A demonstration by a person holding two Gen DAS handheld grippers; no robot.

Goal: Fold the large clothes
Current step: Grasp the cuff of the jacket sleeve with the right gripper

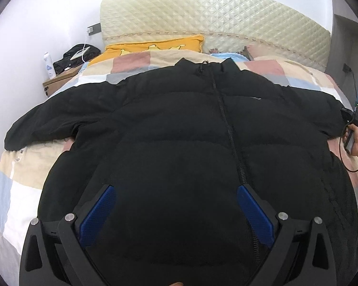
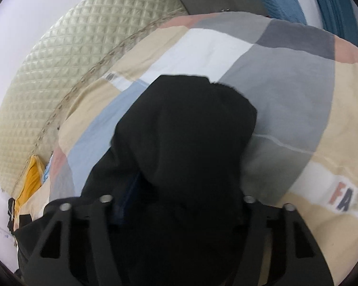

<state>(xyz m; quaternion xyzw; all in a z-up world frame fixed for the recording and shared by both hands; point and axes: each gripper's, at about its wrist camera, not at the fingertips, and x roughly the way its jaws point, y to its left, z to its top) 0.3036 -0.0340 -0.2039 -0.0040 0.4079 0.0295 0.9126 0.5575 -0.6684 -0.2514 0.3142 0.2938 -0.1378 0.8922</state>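
1. Black puffy jacket (image 1: 179, 124) lies flat, front up, on the bed (image 1: 23, 171), zipped shut, sleeves spread out to both sides.
2. It looks soft, thick and springy, so folds will likely puff back up. The cloth seems smooth and maybe slippery.
3. Good spots to hold are probably the sleeve ends and the bottom edge.
4. The left hand-held gripper (image 1: 176, 205) hovers over the bottom part, its blue fingers (image 1: 96, 214) wide apart, holding nothing.
5. The right hand-held gripper (image 2: 179, 205) looks clamped on the right sleeve (image 2: 186, 128) end; the fingertips are hidden by cloth.
6. The checked quilt underneath is soft too.
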